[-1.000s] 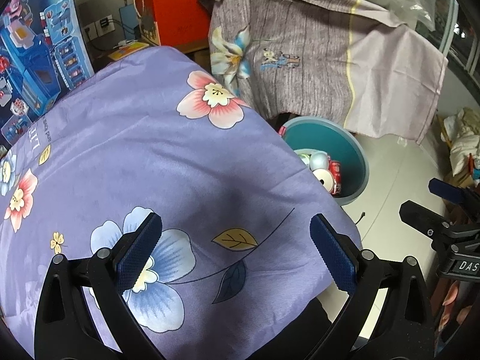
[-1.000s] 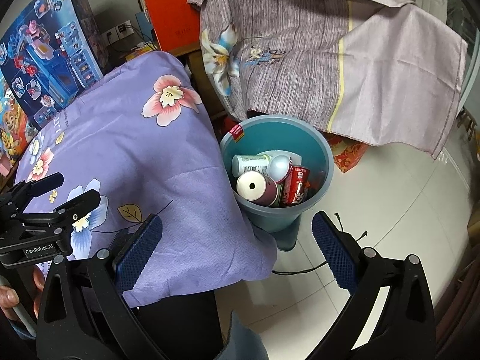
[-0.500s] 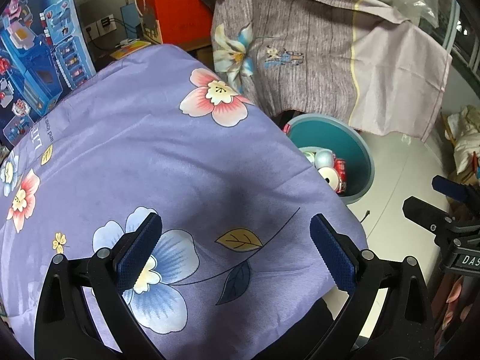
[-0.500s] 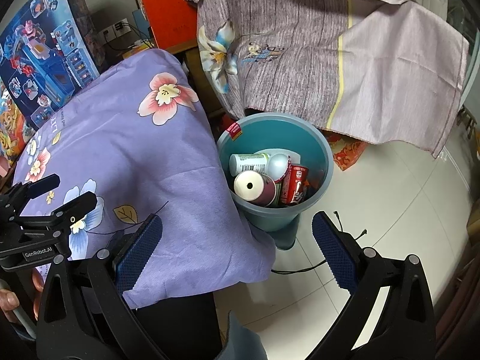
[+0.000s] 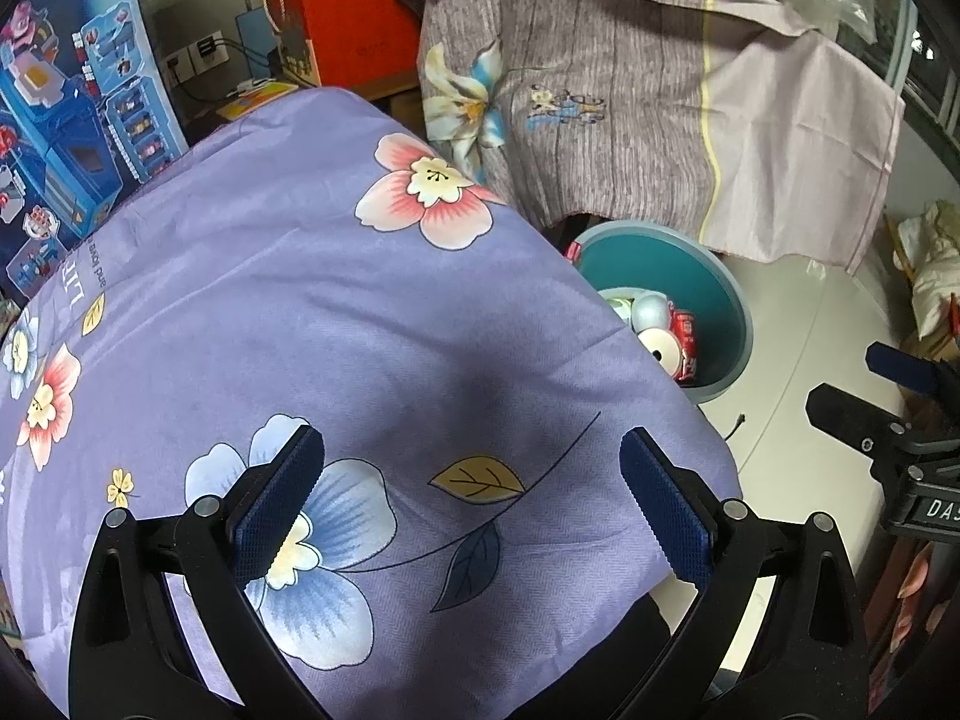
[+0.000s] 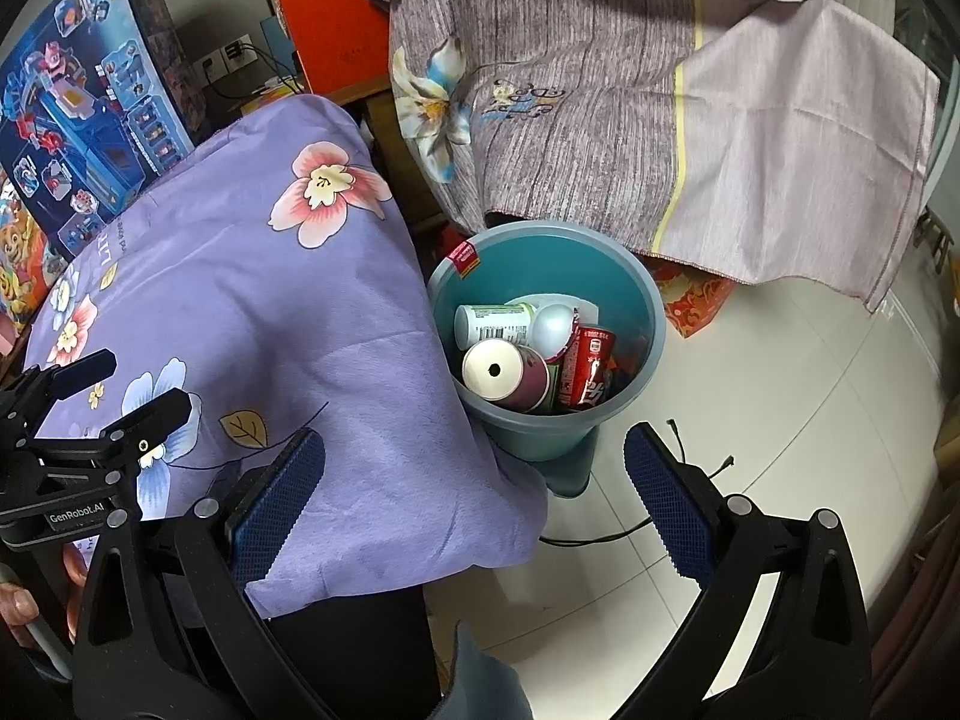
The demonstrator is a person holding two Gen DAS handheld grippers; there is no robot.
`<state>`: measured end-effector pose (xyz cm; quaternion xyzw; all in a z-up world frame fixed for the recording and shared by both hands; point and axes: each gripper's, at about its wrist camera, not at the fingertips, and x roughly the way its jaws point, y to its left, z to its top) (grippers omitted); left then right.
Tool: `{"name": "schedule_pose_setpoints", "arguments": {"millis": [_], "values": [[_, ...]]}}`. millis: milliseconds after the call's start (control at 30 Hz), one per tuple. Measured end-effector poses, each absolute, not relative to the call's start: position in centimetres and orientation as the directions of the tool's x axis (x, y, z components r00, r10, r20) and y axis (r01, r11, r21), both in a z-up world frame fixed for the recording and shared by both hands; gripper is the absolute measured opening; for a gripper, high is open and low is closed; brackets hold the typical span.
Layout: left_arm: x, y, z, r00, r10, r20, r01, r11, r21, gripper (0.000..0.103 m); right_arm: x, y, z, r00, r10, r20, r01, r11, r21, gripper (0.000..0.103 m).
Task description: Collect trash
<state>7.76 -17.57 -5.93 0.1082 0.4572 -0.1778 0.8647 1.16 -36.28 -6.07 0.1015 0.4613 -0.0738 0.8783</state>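
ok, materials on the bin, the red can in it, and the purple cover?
Bin: looks like moulded plastic, teal, matte with a smooth rolled rim. Red can: likely thin metal, glossy printed side with a bright highlight. Purple cover: woven fabric, matte, fine weave and soft folds at the hanging edge, floral print.

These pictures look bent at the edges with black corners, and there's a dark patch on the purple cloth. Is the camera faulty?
No fault. In both wrist views a fisheye lens curves straight lines and leaves dark corners. In the left wrist view the dark patch on the purple cloth is a soft shadow, and the image is sharp. In the right wrist view the floor tiles show pale glare, while the bin stays crisp.
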Motion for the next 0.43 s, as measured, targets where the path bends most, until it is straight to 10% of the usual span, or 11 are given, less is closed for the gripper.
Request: {"name": "schedule_pose_setpoints", "arguments": {"millis": [433], "values": [[7.99, -17.21, -6.49, 0.505, -0.205, -0.838, 0.403, 0.915, 0.019, 0.099, 1.17, -36.73, -5.88, 0.569, -0.049, -0.821, 0.229, 0.968, 0.101, 0.096]]}}
